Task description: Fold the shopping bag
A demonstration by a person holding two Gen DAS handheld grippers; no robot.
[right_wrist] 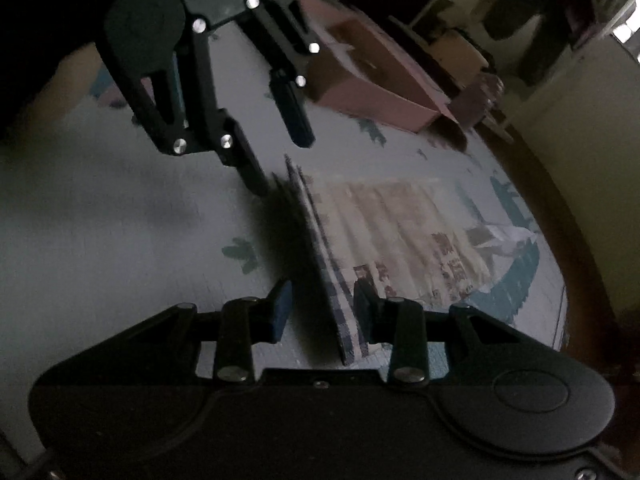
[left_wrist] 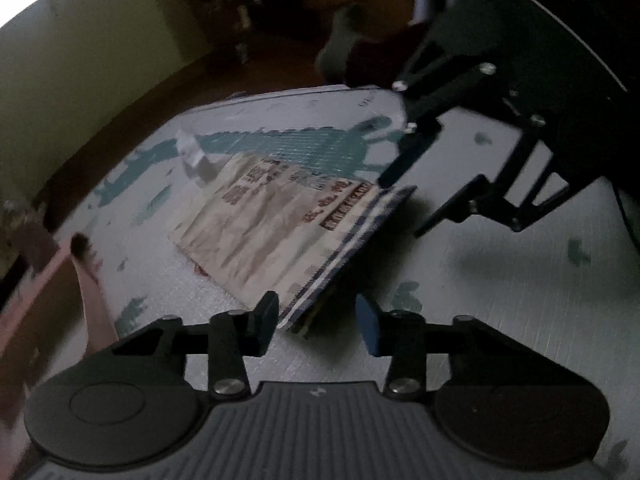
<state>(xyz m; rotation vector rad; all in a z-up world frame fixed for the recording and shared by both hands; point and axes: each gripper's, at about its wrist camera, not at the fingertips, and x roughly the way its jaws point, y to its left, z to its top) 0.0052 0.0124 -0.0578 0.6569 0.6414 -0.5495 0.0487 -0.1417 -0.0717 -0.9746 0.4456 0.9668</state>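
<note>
A pale mat [left_wrist: 500,300] with teal prints covers the floor. The bag [left_wrist: 280,224] lies on it, one edge raised. The left gripper [left_wrist: 316,322] and right gripper [right_wrist: 322,314] straddle that edge, jaws wide, apparently positioned to grip it for folding.

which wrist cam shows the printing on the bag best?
Left wrist. The shopping bag lies flatter to that camera, so the red and dark print on its beige face shows, though blurred. In the right wrist view the bag is dimmer and seen across its raised striped edge, with only faint print patches. Neither view is legible.
</note>
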